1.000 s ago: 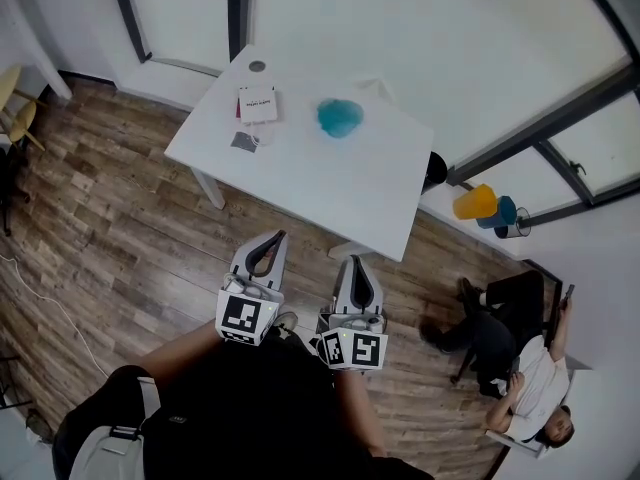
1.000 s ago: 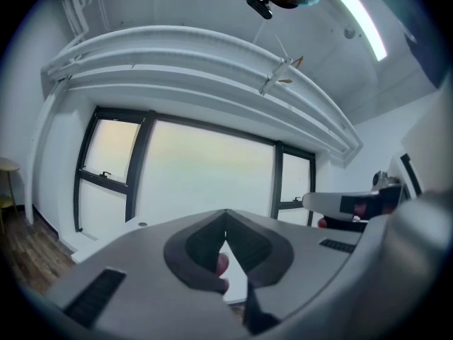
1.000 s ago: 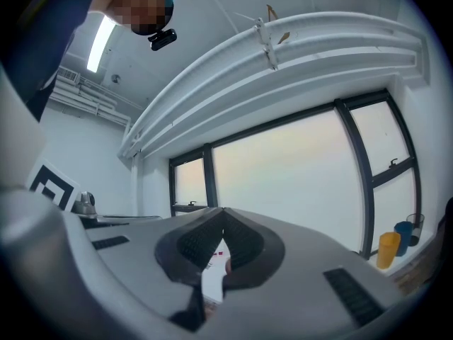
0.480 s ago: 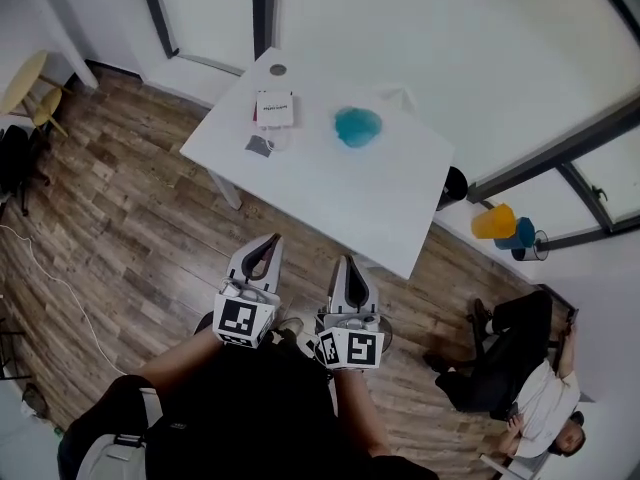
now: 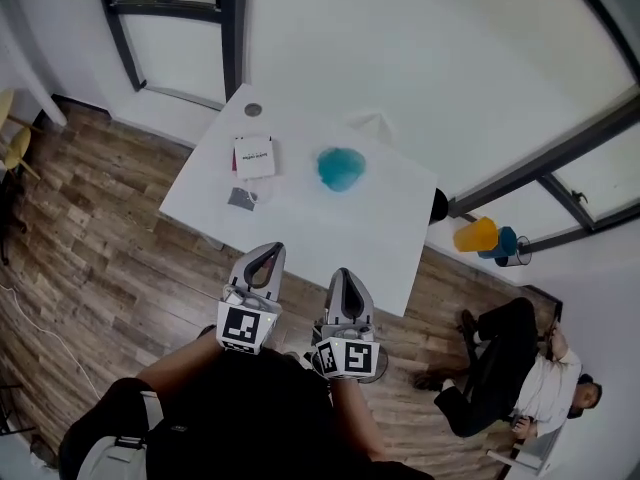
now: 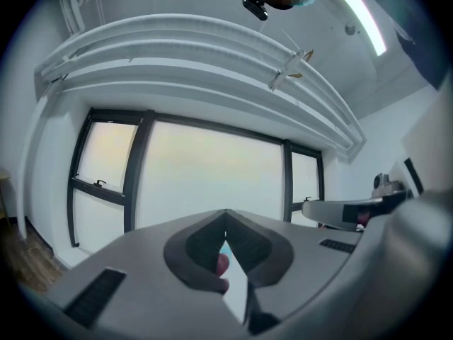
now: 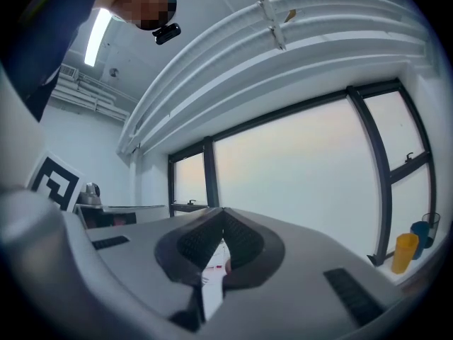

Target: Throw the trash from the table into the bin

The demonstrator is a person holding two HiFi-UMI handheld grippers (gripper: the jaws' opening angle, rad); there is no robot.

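On the white table lie a crumpled blue piece, a white booklet with a red edge, a small grey wrapper and a pale crumpled scrap. A dark round bin stands by the table's right corner. My left gripper and right gripper hover side by side at the table's near edge, pointing level at it. Both are shut and hold nothing. The left gripper view and right gripper view show jaws meeting at their tips before the windows.
A person sits at the lower right on the wood floor. A yellow cup and a blue cup stand on the window ledge at right. A small round grey disc lies at the table's far corner.
Both grippers have moved forward together and now reach the table's near edge. Their jaws stay shut.
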